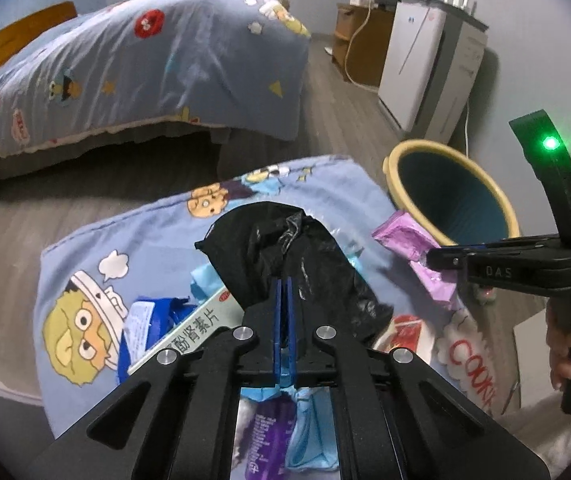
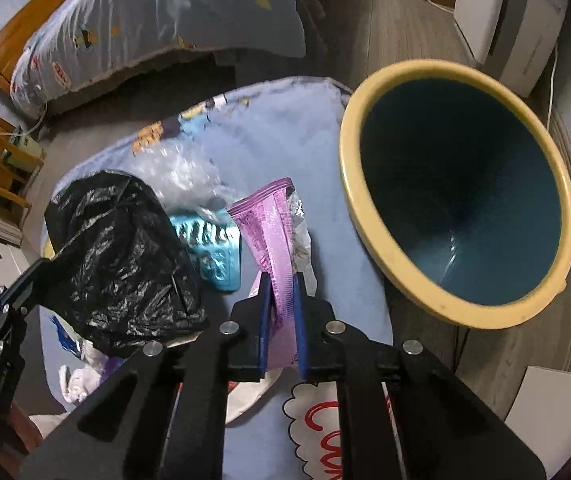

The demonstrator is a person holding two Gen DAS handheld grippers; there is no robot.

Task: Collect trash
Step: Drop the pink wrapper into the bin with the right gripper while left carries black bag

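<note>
Trash lies heaped on a blue cartoon cloth (image 2: 269, 128) beside the bin (image 2: 353, 184): a black bag (image 2: 121, 256), a purple wrapper (image 2: 273, 240), a teal blister pack (image 2: 217, 252), a pill box (image 1: 193, 328) and crumpled clear film (image 2: 181, 168). All of it looks light, soft and crinkly; foil and film are likely slippery, so a pinch on a flat edge or a gathered fold should hold best. The right gripper (image 2: 280, 280) is clenched on the wrapper's lower end, which stands up between its fingers just beside the bin's mouth. The left gripper (image 1: 284, 284) has its jaws pressed together on a fold of the bag. The bin looks nearly empty, with only a faint glint, perhaps film, at the bottom.
</note>
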